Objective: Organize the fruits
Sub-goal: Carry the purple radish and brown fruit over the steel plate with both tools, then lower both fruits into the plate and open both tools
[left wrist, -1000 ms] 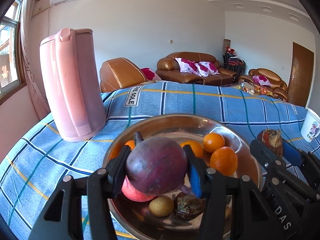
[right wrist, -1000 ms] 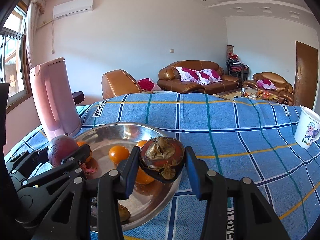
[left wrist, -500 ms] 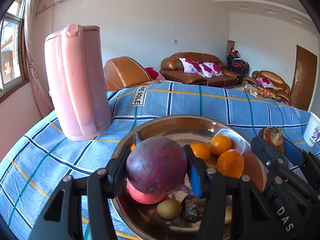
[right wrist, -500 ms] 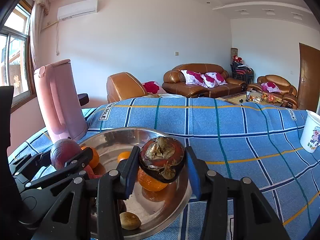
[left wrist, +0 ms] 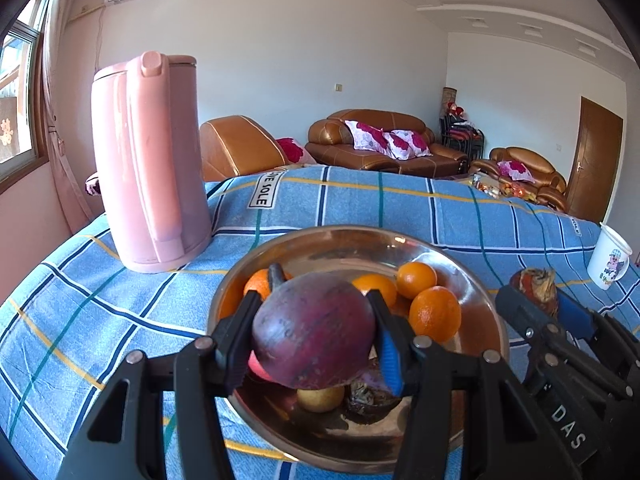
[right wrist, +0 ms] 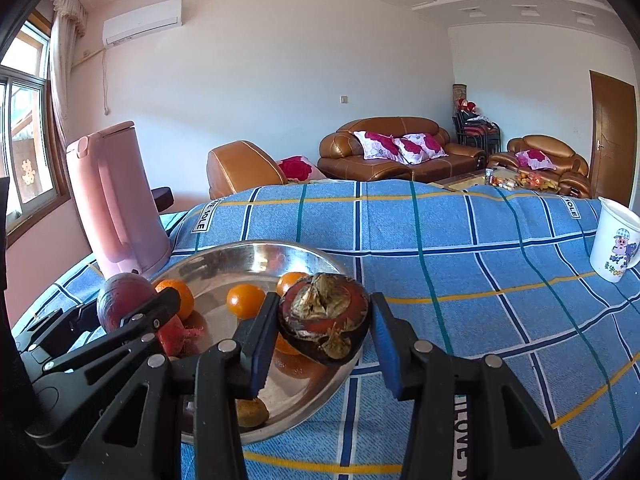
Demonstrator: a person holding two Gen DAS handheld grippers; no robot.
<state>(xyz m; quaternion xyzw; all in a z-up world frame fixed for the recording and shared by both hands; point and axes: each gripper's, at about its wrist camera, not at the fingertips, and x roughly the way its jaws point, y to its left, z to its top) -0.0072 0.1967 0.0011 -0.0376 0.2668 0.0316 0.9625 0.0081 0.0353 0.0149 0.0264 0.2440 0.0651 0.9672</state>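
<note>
Over a round stainless-steel bowl [left wrist: 486, 312] on a blue plaid tablecloth [right wrist: 480, 264], the left gripper [left wrist: 312, 338] clamps a large, smooth purple-red fruit [left wrist: 314, 332] between its jaws; the right gripper [right wrist: 322, 326] pinches a dark, shrivelled brown fruit with a broken top [right wrist: 324, 314] just above the bowl's right rim; small oranges [left wrist: 435, 313] lie inside the bowl; a tall pink plastic kettle [left wrist: 150, 160] stands to its left; a white printed cup [right wrist: 618, 240] sits far right.
</note>
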